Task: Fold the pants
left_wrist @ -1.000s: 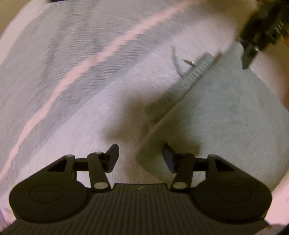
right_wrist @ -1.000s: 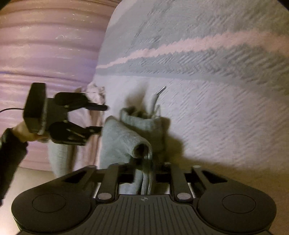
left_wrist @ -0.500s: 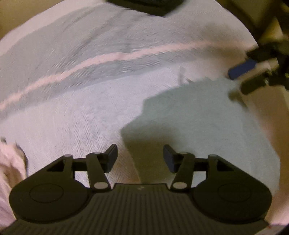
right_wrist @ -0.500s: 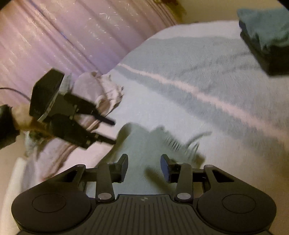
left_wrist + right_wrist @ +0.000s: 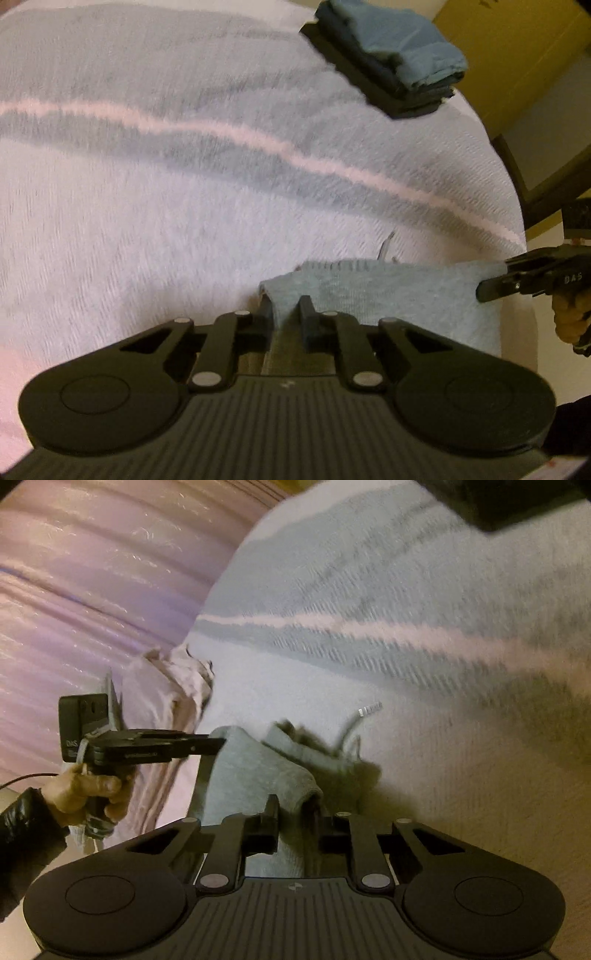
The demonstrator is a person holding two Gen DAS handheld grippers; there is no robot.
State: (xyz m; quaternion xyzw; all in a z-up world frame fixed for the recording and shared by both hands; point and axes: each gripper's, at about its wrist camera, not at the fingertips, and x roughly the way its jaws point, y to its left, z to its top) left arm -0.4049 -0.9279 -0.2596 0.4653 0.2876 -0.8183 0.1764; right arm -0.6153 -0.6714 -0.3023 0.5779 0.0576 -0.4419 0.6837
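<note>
Grey sweatpants [image 5: 388,295] lie on a striped bedspread [image 5: 147,221], their drawstring [image 5: 386,247] trailing off the waistband. My left gripper [image 5: 286,314] has its jaws closing, with a pinch of the pants' near corner pressed between the pads. In the right wrist view my right gripper [image 5: 295,812] also has its jaws closing, on a raised fold of the pants [image 5: 251,768]. Each gripper shows in the other's view: the right gripper [image 5: 495,284] at the far corner, the left gripper [image 5: 218,744] at the pants' left edge, held by a hand [image 5: 85,790].
A stack of folded blue and dark clothes [image 5: 399,62] sits at the far corner of the bed. A crumpled pale pink cloth [image 5: 173,686] lies at the bedspread's left edge, beside a pink drape [image 5: 92,590]. Yellow furniture [image 5: 517,55] stands beyond the bed's right edge.
Half a second ago both grippers stood open over the pants. Now both have closed on the fabric, and the pants' edge is bunched up between the two.
</note>
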